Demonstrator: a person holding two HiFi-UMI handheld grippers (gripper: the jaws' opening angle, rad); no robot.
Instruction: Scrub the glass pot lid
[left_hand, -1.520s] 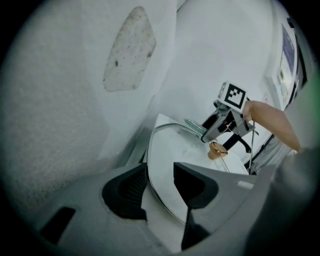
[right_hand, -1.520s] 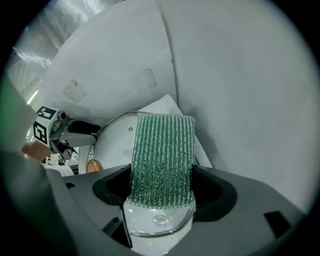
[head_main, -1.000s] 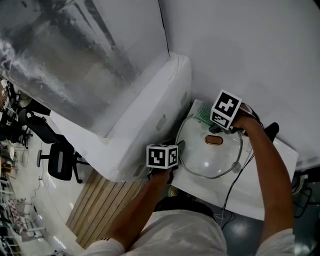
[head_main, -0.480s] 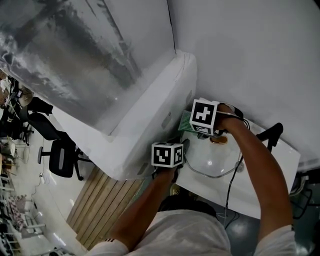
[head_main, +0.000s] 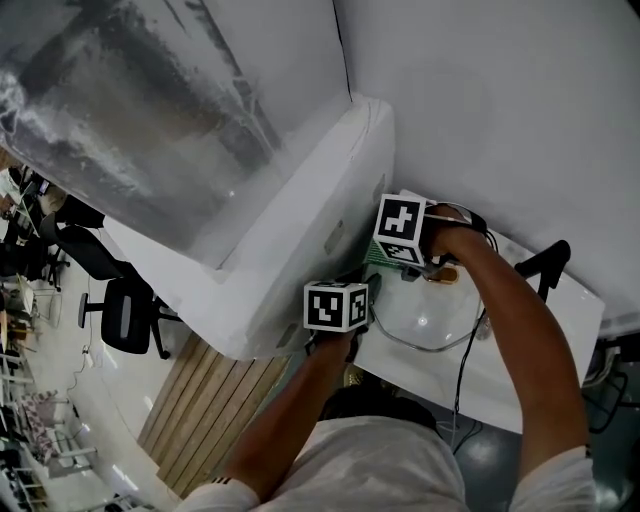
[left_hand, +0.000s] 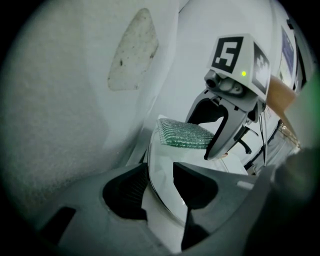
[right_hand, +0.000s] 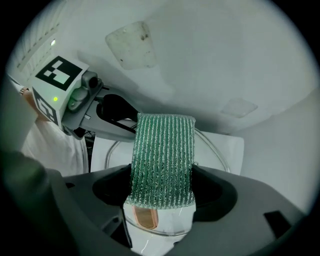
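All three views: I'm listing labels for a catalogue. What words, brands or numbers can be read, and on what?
None can be read.
Cubes on the left gripper and right gripper: black-and-white square patterns only, no letters.
Glass pot lid and green scrub pad: no print visible.

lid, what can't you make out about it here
The handle: right gripper view, mostly behind the scourer.
Far rim of the lid: head view, under the right hand.
Whether the left claw grips the rim: left gripper view, contact unclear.
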